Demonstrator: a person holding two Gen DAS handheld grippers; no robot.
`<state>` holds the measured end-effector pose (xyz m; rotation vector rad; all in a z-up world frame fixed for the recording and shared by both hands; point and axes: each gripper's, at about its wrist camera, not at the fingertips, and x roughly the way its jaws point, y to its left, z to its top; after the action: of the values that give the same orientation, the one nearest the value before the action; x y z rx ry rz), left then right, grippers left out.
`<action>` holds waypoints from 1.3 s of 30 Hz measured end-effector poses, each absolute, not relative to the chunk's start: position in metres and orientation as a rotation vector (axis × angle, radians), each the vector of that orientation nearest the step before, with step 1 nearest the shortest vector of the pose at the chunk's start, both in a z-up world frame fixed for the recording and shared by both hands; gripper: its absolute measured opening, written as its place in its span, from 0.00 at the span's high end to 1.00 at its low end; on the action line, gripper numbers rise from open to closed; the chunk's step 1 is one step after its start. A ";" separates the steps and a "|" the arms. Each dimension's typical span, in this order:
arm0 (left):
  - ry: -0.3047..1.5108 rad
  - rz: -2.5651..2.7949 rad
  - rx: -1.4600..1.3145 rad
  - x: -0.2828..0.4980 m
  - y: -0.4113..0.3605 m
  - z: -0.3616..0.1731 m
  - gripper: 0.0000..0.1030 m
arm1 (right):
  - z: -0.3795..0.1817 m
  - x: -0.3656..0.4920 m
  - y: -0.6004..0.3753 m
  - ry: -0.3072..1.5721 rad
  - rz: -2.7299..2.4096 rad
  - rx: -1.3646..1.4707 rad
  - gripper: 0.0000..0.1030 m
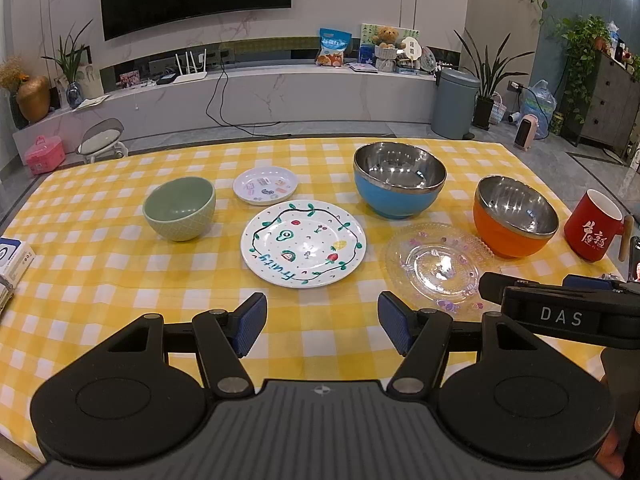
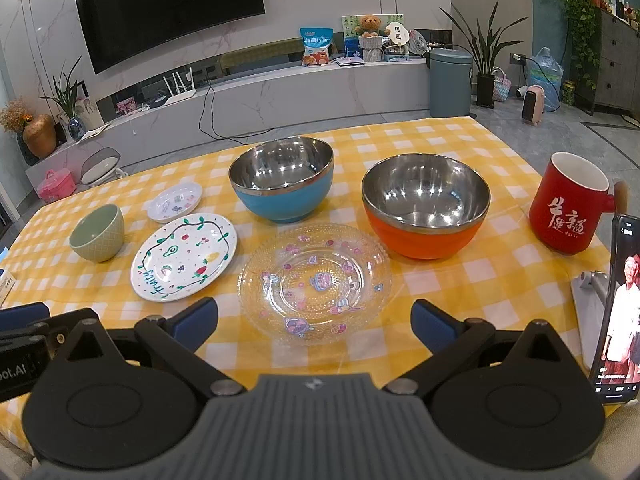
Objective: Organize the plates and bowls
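Observation:
On the yellow checked tablecloth [image 1: 120,280] stand a green bowl [image 1: 180,209] [image 2: 97,233], a small white plate [image 1: 265,185] [image 2: 175,202], a large white fruit-painted plate [image 1: 303,243] [image 2: 184,256], a clear glass plate [image 1: 438,266] [image 2: 316,282], a blue steel-lined bowl [image 1: 399,184] [image 2: 282,178] and an orange steel-lined bowl [image 1: 514,216] [image 2: 425,206]. My left gripper [image 1: 322,322] is open and empty, just short of the fruit plate. My right gripper [image 2: 314,322] is open and empty, its fingers on either side of the glass plate's near edge; it also shows in the left wrist view [image 1: 560,312].
A red mug [image 1: 594,226] [image 2: 570,204] stands at the right. A phone on a stand [image 2: 618,312] is at the near right edge. A white box [image 1: 12,260] lies at the left edge. Beyond the table are a TV wall, a bin and plants.

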<state>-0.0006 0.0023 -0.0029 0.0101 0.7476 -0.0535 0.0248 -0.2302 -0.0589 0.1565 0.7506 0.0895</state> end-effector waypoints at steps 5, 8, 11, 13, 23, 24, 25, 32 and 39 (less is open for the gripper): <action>0.748 -0.053 0.009 0.000 0.002 -0.003 0.26 | -0.059 0.025 -0.231 0.752 0.089 0.156 0.02; 0.749 -0.054 0.010 0.000 0.002 -0.003 0.26 | -0.060 0.024 -0.231 0.753 0.088 0.156 0.02; 0.747 -0.054 0.008 -0.001 0.002 -0.003 0.26 | -0.060 0.024 -0.231 0.753 0.088 0.156 0.02; 0.748 -0.054 0.010 0.000 0.002 -0.003 0.26 | -0.060 0.024 -0.231 0.754 0.088 0.156 0.02; 0.749 -0.053 0.009 0.000 0.002 -0.003 0.26 | -0.062 0.025 -0.232 0.758 0.086 0.157 0.02; 0.749 -0.053 0.008 -0.001 0.002 -0.003 0.26 | -0.063 0.025 -0.231 0.759 0.085 0.156 0.02; 0.749 -0.054 0.008 -0.001 0.002 -0.003 0.26 | -0.063 0.026 -0.231 0.761 0.085 0.156 0.02; 0.748 -0.054 0.007 -0.001 0.002 -0.004 0.26 | -0.064 0.026 -0.231 0.763 0.085 0.156 0.02; 0.757 -0.053 0.002 -0.001 0.001 -0.005 0.26 | -0.064 0.026 -0.231 0.769 0.085 0.152 0.02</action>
<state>-0.0005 0.0008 -0.0050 0.0017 0.7573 -0.0532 0.0264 -0.2308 -0.0635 0.1518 0.7692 0.0848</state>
